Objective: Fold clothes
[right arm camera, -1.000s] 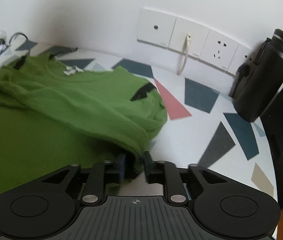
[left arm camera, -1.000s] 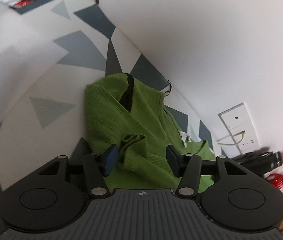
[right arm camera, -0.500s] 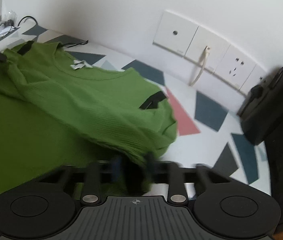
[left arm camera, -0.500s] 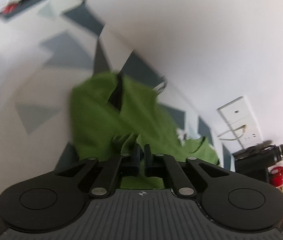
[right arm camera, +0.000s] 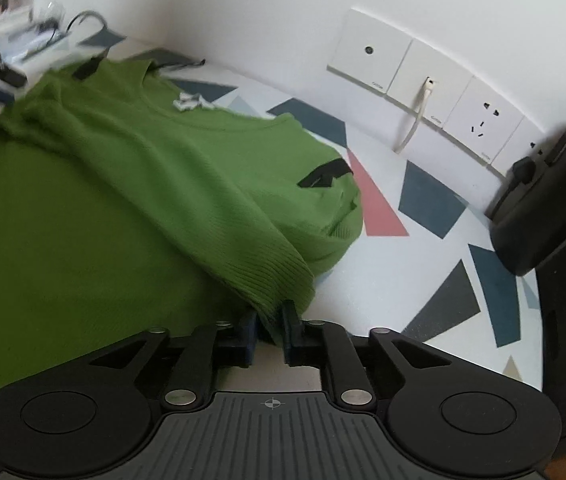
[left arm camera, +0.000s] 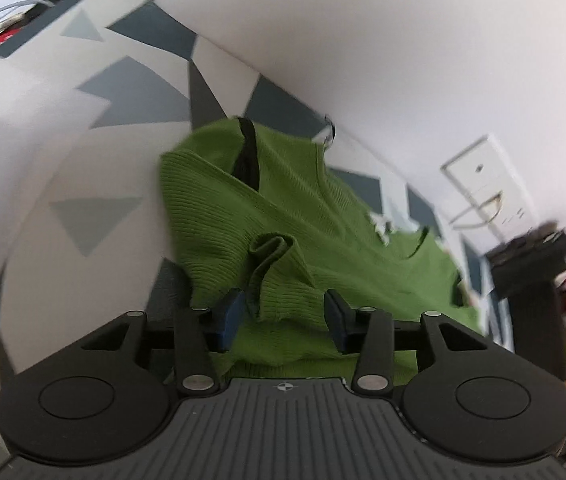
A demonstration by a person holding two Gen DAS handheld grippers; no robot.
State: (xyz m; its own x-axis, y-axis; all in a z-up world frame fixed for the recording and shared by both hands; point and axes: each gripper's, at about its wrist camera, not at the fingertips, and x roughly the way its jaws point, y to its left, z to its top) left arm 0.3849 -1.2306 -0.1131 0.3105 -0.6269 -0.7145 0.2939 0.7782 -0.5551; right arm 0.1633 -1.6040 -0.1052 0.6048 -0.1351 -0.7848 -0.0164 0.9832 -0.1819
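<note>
A green knit sweater point(right arm camera: 95, 200) lies spread on the patterned table, also in the left wrist view point(left arm camera: 283, 220). One sleeve is folded across the body. My left gripper point(left arm camera: 281, 310) is open, its pads on either side of a bunched sleeve cuff point(left arm camera: 271, 256) without holding it. My right gripper point(right arm camera: 269, 322) is shut on the ribbed cuff point(right arm camera: 279, 280) of the other sleeve, at the sweater's right edge. A white neck label point(right arm camera: 189, 101) shows at the collar.
The white table point(right arm camera: 383, 264) has grey, blue and red triangles. A wall socket panel point(right arm camera: 423, 76) with a plugged cable is behind. A black bottle point(right arm camera: 547, 204) stands at the right. Cables and clutter point(left arm camera: 7, 4) lie at the far left end.
My left gripper shut on the sleeve cuff half a second ago and has now opened, leaving the cuff on the sweater. My right gripper stays shut on its cuff and has shifted slightly.
</note>
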